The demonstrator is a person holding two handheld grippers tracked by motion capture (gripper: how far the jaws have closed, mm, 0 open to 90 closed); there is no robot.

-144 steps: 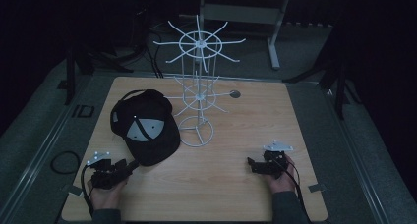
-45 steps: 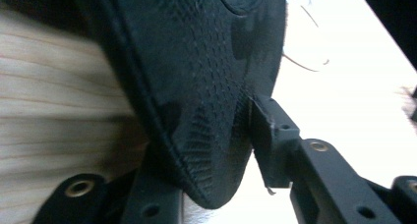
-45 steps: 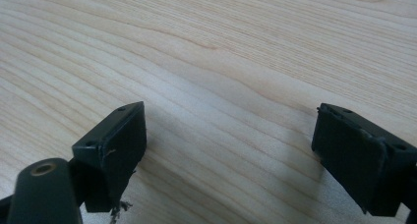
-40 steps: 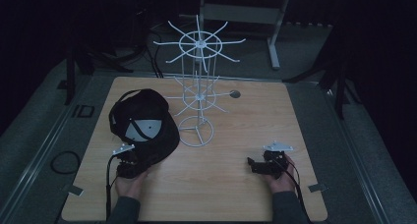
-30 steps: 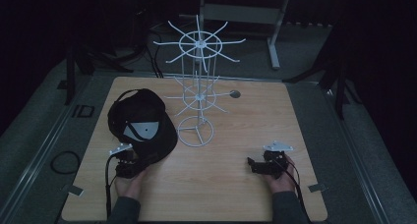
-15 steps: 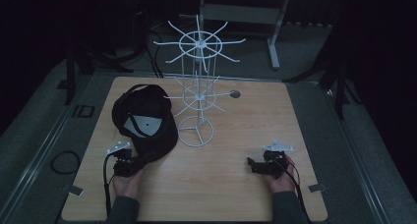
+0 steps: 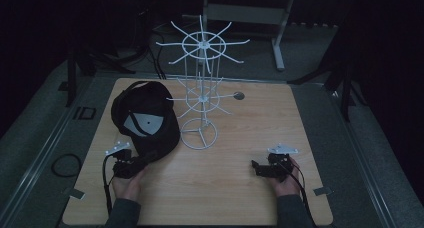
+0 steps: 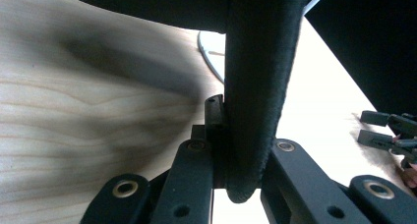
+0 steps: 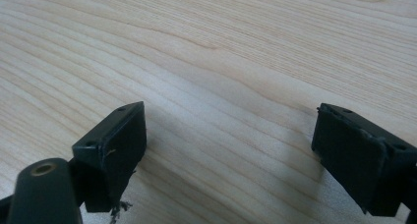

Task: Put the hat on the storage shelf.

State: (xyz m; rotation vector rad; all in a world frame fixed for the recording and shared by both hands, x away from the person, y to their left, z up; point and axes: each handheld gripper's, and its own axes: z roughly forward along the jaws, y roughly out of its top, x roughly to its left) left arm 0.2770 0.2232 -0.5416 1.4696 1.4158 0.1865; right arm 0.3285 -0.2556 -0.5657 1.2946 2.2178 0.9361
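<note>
A black cap [image 7: 145, 120] with a grey patch lies on the left of the wooden table [image 7: 260, 113], its brim toward me. My left gripper [image 7: 146, 158] is at the brim's near edge. In the left gripper view both jaws of the left gripper [image 8: 236, 135] are pressed on the thick black brim [image 8: 258, 81], which stands on edge between them. My right gripper [image 7: 256, 167] rests low on the table at the near right, pointing left. In the right gripper view the right gripper [image 9: 228, 135] is open, with bare wood between its fingers [image 9: 115, 145].
A white wire rack [image 7: 200, 88] with radiating hooks stands on a ring base [image 7: 199, 135] just right of the cap. A small dark disc [image 7: 239, 95] lies at the back. The right gripper [image 8: 388, 135] appears far off in the left gripper view.
The left gripper came from the near left corner up to the cap's brim and closed on it. The cap shifted slightly. The right gripper kept still.
</note>
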